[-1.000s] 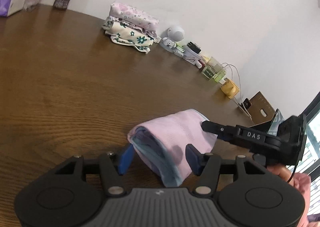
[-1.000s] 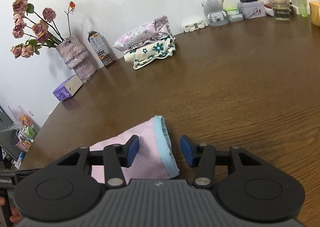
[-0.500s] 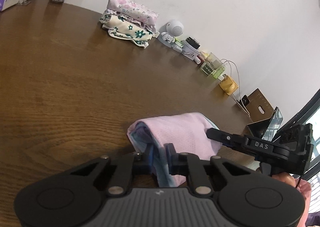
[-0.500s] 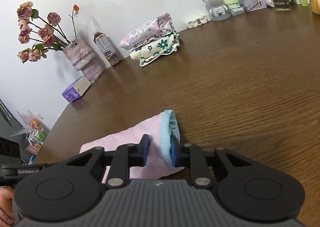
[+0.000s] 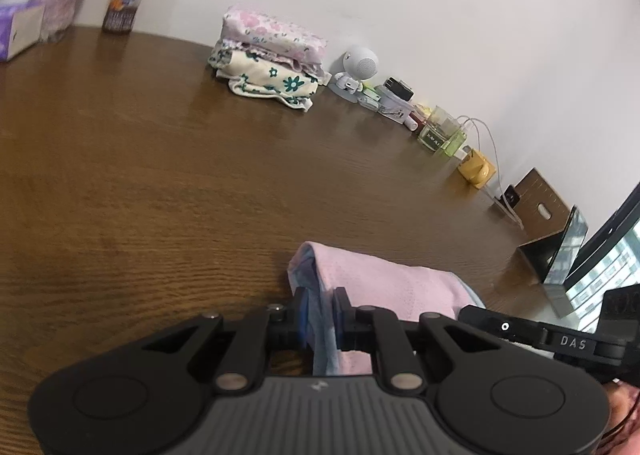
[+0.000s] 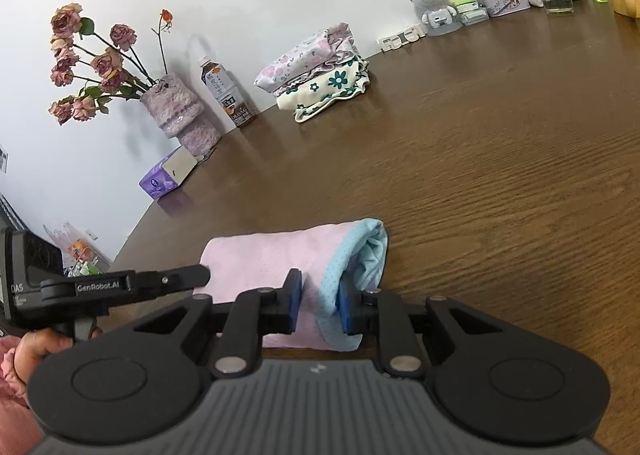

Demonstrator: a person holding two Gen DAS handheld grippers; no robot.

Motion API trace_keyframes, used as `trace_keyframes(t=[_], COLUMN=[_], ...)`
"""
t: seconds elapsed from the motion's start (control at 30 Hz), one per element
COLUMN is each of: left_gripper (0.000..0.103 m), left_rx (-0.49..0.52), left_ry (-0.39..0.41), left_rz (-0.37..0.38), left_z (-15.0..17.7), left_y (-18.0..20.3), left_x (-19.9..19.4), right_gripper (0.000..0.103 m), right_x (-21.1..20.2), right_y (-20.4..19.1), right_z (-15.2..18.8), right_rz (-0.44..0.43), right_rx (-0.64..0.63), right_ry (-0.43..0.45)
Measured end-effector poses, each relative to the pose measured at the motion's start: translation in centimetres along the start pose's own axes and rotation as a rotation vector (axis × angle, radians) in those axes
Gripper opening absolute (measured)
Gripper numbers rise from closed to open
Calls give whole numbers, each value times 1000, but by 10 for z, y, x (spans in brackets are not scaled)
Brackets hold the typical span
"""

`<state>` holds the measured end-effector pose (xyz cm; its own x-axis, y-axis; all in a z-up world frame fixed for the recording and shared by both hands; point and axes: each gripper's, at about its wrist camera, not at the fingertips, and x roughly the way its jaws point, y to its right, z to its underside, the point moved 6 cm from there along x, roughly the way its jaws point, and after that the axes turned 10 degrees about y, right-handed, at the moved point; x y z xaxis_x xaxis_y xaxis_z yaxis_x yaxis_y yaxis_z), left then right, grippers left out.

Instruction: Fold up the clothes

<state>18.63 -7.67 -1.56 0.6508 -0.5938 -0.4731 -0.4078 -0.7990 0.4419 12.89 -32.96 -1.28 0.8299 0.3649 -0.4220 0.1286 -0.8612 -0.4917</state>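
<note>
Left wrist view: the left claw (image 5: 320, 313) is closed tight on the near end of a folded pink mesh garment with pale blue lining (image 5: 384, 283), its blue pads pinching the bunched blue edge. The garment lies across the brown wood-grain worktop (image 5: 160, 175) close to the camera. The black right claw (image 5: 466, 311) touches the garment's far right end. Against the white wall sit a stack of folded floral clothes (image 5: 272, 55) and a small white robot-shaped figure (image 5: 358, 69).

Right wrist view: the right claw (image 6: 318, 301) is narrowed onto the garment (image 6: 276, 255) at its blue-edged end, both pads pressed to the cloth. The left claw (image 6: 202, 275) meets the pink end at left, with a hand (image 6: 36, 345) gripping its handle. Behind stand a purple knitted vase of dried roses (image 6: 176, 115), a brown drink bottle (image 6: 226, 93) and a purple tissue box (image 6: 168, 179).
</note>
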Motion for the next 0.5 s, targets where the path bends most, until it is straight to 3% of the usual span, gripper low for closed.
trace_keyframes(t=[0.4,0.47,0.5], left_gripper=[11,14,23], left_rx=[77,71,70], left_ry=[15,18,21], left_rz=[-20,-36,-46], left_z=[5,5,5], left_y=[10,10,10], left_x=[-13,-14,-15], right_gripper=[19,22,32], right_x=[-5,-6,-7], right_y=[-8,-7,-6], right_z=[3,3,3], right_rz=[13,14,16], right_rx=[-44,-41,-40], right_ry=[15,15,16])
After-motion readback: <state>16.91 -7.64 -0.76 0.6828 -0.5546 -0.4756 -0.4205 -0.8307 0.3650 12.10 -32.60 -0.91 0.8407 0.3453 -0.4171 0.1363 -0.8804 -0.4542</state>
